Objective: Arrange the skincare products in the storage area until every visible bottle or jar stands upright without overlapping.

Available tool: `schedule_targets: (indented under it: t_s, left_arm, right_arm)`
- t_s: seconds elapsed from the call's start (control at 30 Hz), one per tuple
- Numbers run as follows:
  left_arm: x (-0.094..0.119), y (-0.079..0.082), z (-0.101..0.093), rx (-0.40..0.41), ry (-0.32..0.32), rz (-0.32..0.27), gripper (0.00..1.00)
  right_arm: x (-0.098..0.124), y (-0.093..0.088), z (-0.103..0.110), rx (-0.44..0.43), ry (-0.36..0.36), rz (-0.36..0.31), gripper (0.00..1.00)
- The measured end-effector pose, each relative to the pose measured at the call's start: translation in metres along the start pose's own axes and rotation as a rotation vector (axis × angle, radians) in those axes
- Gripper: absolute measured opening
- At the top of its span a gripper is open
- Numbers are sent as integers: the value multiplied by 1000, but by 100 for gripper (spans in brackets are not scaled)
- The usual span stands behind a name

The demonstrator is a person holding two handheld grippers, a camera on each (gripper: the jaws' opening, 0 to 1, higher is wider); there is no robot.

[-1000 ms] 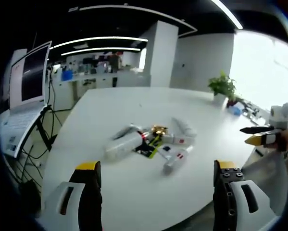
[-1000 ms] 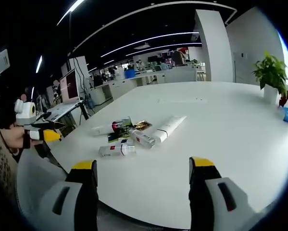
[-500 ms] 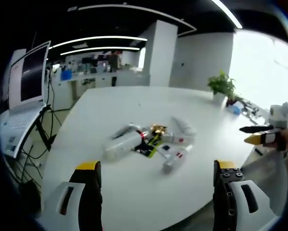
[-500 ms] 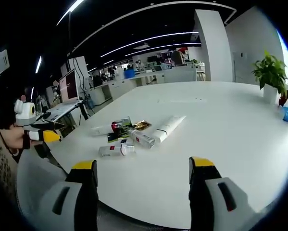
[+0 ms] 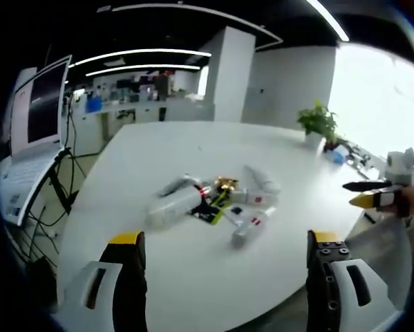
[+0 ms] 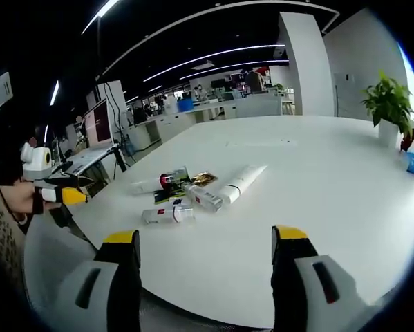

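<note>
Both grippers hang above the near edge of the white table (image 5: 193,290), holding nothing. The left gripper (image 5: 220,277) has its jaws spread wide, and the right gripper (image 6: 205,270) is parted just the same. The skincare products (image 5: 213,204) lie toppled in a loose heap out in the middle of the table, well apart from both tools: a large white tube (image 6: 240,182), a small bottle with a red label (image 6: 166,215) and a gold-foil piece (image 6: 205,179) among them. A potted plant (image 6: 388,111) stands at the far side
</note>
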State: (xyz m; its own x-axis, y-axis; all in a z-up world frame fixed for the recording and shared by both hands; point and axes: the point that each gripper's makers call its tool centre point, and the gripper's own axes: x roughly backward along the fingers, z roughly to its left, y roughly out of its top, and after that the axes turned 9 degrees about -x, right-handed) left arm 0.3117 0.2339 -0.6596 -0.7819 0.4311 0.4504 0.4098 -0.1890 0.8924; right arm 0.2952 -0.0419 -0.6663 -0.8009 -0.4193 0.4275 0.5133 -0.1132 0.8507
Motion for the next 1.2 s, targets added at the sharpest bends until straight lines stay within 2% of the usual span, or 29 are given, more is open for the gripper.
schedule_targets:
  t_s: [0.4, 0.5, 0.63, 0.77, 1.2]
  left_arm:
    - [-5, -4, 2, -13, -12, 32, 94]
    - [-8, -4, 3, -44, -22, 46, 95]
    - [-14, 1, 8, -87, -31, 57, 95]
    - [-22, 4, 13, -87, -47, 78, 94]
    - [-46, 15, 31, -153, -65, 125, 94]
  right_arm:
    - [1, 0, -1, -12, -3, -1, 78]
    - [1, 1, -2, -16, -5, -4, 78]
    - [1, 1, -2, -19, -6, -6, 78]
    - [1, 1, -2, -20, -7, -4, 77]
    - [0, 0, -2, -24, -8, 2, 77]
